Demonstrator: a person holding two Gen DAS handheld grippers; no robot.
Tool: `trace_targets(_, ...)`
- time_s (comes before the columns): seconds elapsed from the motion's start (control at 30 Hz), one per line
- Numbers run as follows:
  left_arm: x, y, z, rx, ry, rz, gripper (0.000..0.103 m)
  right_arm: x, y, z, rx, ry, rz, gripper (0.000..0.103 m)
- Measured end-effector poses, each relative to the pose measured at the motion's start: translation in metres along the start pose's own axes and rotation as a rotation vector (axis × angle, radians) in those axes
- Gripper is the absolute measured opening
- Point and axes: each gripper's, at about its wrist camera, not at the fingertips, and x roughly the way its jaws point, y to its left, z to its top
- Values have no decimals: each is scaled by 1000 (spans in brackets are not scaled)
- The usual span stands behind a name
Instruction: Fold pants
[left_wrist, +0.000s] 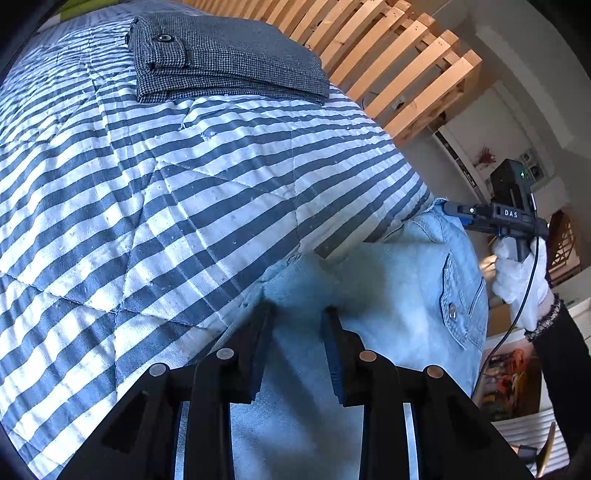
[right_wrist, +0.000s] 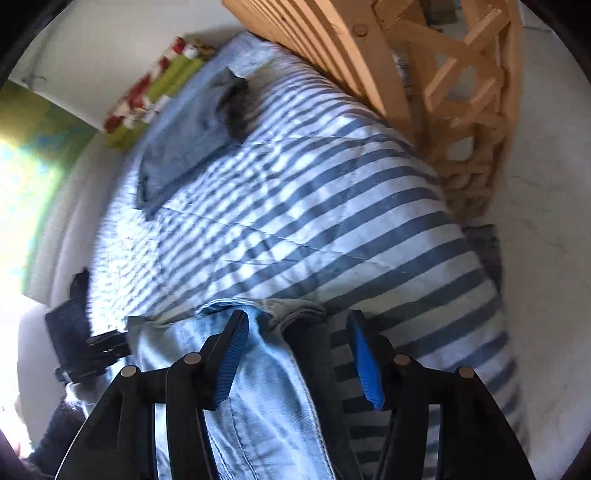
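Light blue jeans (left_wrist: 406, 288) lie on the near right part of a striped quilt (left_wrist: 184, 184), with a back pocket facing up. My left gripper (left_wrist: 298, 314) hovers low over a bunched fold of the denim. Its jaws stand a little apart and the pads do not press on the cloth. Further right, a white-gloved hand (left_wrist: 517, 273) holds my right gripper (left_wrist: 452, 212) at the jeans' far edge. In the right wrist view the right gripper (right_wrist: 297, 317) stands open. A strip of jeans (right_wrist: 258, 387) runs between its fingers, close to the left pad (right_wrist: 232, 354).
A folded grey houndstooth pair of pants (left_wrist: 221, 55) rests at the quilt's far end; it shows blurred (right_wrist: 184, 140) in the right wrist view. A wooden slatted frame (left_wrist: 388, 62) borders the bed's far right side. Pale floor (right_wrist: 546, 184) lies beyond the bed's right edge.
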Motion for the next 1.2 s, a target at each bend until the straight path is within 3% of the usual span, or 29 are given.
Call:
trace_targets(0.07,-2,-1,-1,12,-2,8,30,15,1,-1,-14,26,-24,54)
trace_targets(0.1,0,-2,-1,17,-4,10,30,18,6,-1,-35,-5,-27,55)
trace_targets(0.13,0,-2,-1,17,-5,10,30,23,11,0,-47,6,-39,52)
trace_targets(0.17,1,-2,0,13,-5,8,30,26,16,0,-55,10,-52,42)
trace_targets(0.3,1,-4,-1,23,-10,15,30,22,33,-5,-97,-18,-112,23)
trace_targets(0.37,2,-5,-2,39,-15,18,30,6,42,-9,-85,-73,-162,20)
trace_targets(0.43,2,-4,-3,55,-30,19,30,-15,33,-11,-19,-136,-139,20)
trace_targets(0.5,1,-4,-4,55,-42,17,30,-12,11,-11,61,-138,-135,18)
trace_targets(0.53,1,-4,-5,57,-45,19,30,-1,6,-12,68,-126,-196,13)
trace_targets(0.7,-14,-9,-2,72,-39,59,30,-6,13,-3,39,-119,-201,18)
trace_targets(0.77,-28,-10,-6,68,-37,42,30,-19,21,-3,30,-117,-235,18)
trace_targets(0.83,-47,-13,-16,61,-35,35,30,-38,37,-10,-26,-149,-321,18)
trace_targets(1.0,-83,-14,-67,14,11,18,30,-54,108,-49,-221,-72,-244,19)
trace_targets(1.1,-91,-14,-102,-8,55,0,31,-32,153,-84,-313,17,-164,19)
trace_targets(1.2,-98,-22,-132,18,89,13,31,3,181,-116,-403,121,-173,19)
